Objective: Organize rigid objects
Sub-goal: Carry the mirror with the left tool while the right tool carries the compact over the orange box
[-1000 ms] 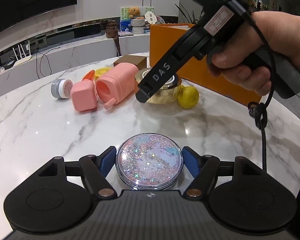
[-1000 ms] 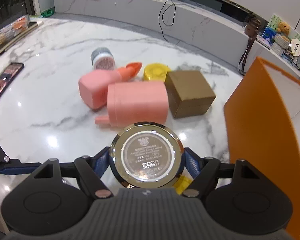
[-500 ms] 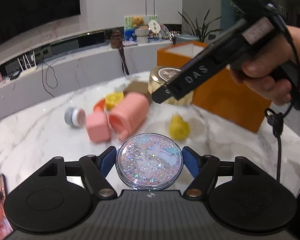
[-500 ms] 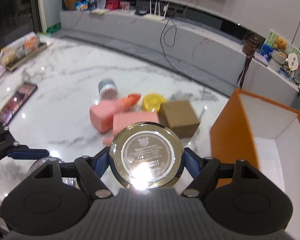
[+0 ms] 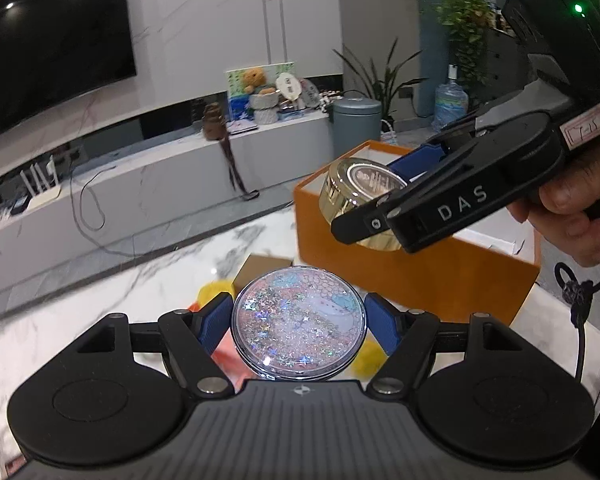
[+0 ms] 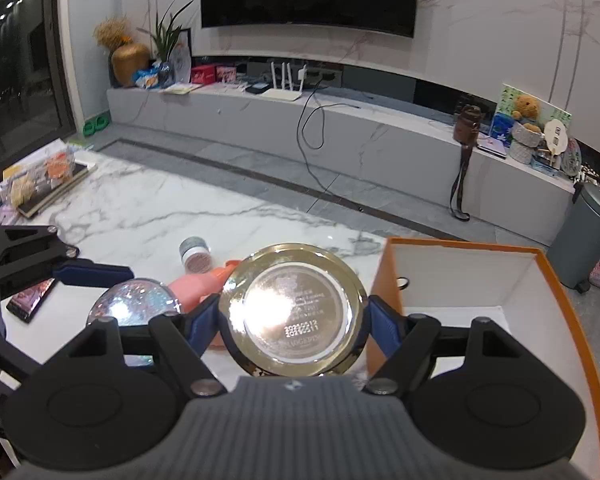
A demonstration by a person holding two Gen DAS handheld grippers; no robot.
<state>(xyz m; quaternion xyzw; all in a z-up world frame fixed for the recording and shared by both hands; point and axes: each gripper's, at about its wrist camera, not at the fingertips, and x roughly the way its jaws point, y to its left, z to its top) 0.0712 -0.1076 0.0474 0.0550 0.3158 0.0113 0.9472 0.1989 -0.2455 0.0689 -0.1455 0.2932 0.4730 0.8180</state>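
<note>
The left hand-held gripper (image 5: 299, 327) was clamped on the glitter compact (image 5: 299, 323), raised above the tabletop (image 5: 100, 304). The right hand-held gripper (image 6: 293, 319) gripped the gold tin (image 6: 293, 310), apparently beside the orange box's (image 6: 556, 276) rim.

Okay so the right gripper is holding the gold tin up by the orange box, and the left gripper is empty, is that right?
Not quite: the left gripper is not empty. The left wrist view shows it shut on the glitter compact. The rest holds: the right gripper holds the gold tin up by the orange box.
</note>
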